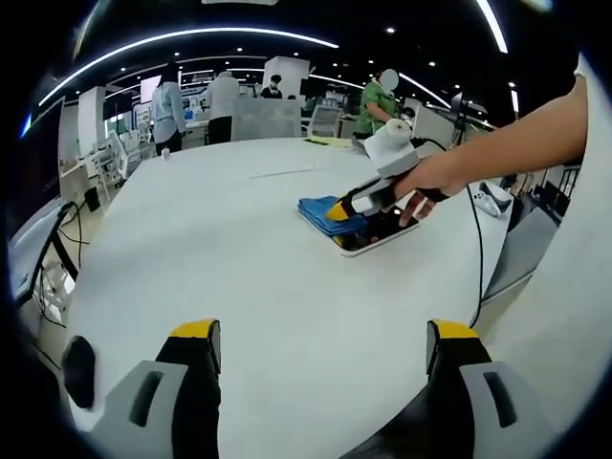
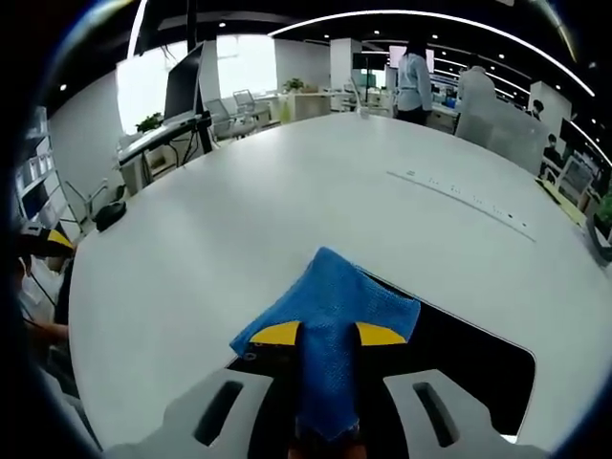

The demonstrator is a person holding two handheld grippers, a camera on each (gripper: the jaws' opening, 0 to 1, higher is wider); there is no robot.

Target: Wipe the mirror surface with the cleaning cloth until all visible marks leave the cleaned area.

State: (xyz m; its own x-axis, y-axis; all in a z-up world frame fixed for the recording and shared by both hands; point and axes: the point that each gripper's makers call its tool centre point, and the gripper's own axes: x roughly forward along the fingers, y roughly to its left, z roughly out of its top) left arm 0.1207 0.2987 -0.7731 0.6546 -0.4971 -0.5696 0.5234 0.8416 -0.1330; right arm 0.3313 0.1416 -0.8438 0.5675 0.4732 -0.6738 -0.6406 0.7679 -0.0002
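Observation:
A blue cleaning cloth (image 2: 330,325) is pinched between my right gripper's yellow-tipped jaws (image 2: 320,335) and lies spread over the near end of a dark mirror (image 2: 459,359) on the white table. In the left gripper view the right gripper (image 1: 346,208), held by a person's hand, presses the blue cloth (image 1: 320,212) on the white-framed mirror (image 1: 382,232) at the table's right side. My left gripper (image 1: 323,346) stands open over bare table, well short of the mirror, with nothing between its fingers.
The large white oval table (image 1: 220,258) runs far back; its right edge lies just past the mirror. A cable (image 1: 476,258) hangs off that edge. People (image 1: 222,105) stand beyond the far end by desks. Monitors and chairs (image 2: 191,96) stand to the left.

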